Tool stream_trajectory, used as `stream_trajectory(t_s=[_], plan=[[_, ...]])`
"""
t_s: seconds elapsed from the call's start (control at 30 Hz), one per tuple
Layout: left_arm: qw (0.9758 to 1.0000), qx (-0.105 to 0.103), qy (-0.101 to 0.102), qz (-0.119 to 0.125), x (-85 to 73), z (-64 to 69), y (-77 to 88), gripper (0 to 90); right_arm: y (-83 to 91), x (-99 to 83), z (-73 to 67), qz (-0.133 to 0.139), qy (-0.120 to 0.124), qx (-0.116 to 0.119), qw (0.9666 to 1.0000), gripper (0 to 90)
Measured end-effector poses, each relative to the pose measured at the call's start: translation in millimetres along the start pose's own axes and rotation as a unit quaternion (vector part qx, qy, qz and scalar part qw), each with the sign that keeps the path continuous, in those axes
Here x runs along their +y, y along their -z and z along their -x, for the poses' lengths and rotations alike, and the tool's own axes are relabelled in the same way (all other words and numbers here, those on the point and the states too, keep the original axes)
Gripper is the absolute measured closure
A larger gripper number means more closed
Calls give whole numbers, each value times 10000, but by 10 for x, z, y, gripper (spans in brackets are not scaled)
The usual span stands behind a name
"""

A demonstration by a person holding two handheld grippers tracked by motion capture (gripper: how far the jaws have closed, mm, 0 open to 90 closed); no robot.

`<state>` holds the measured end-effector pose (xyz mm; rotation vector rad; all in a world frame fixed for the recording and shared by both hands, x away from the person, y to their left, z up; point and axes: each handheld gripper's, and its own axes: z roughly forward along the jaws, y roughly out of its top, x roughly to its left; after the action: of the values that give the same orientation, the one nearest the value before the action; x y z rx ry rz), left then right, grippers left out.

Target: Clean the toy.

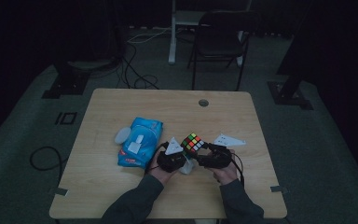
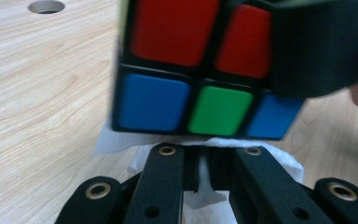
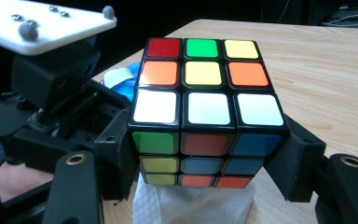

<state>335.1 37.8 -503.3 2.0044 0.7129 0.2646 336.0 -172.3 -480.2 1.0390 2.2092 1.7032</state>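
- The high view looks forward and down from above the person's side onto the whole table [image 1: 121, 100].
- Each gripper view rides low and very close, facing the puzzle cube [image 2: 191, 70] and the white tissue [image 3: 191, 205], which both share.

Blue wipes pack [image 1: 140, 148] on wooden table [image 1: 121, 102], folding chair [image 1: 219, 39] beyond, cables [image 1: 135, 77] on floor.

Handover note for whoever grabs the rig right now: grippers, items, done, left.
Right gripper: shut on the cube, held just above the table.
Left gripper: shut on a white tissue pressed under the cube.
Wipes pack lies left of the hands.
Done: cube gripped, tissue pulled and applied.
Left: probably wiping the remaining faces; I can't tell which are already wiped.
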Motion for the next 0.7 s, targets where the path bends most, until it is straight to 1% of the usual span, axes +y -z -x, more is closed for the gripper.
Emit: stream_trajectory(t_s=[0.1, 0.2, 0.27, 0.33, 0.53, 0.63, 0.7], plan=[[9999, -54, -98, 3, 1, 43, -9, 859, -4, 1, 17, 34, -80, 11, 10000, 347], [9999, -42, -147, -9, 4, 59, -10, 859, -6, 2, 31, 59, -189, 64, 9998, 347], [9999, 32, -143, 1, 4, 42, -4, 859, -4, 0, 33, 34, -208, 92, 9997, 348], [9999, 105, -87, 24, 4, 12, 12, 858, -3, -8, 42, 21, -271, 188, 9995, 347], [9995, 303, -86, 13, 15, -88, 85, 858, 16, -33, 74, -14, -394, 366, 9986, 347], [9992, 402, -49, 33, 20, -141, 124, 859, 36, -39, 80, -46, -356, 352, 9987, 347], [9989, 465, 10, 38, 20, -166, 143, 859, 48, -46, 89, -64, -350, 332, 9988, 347]])
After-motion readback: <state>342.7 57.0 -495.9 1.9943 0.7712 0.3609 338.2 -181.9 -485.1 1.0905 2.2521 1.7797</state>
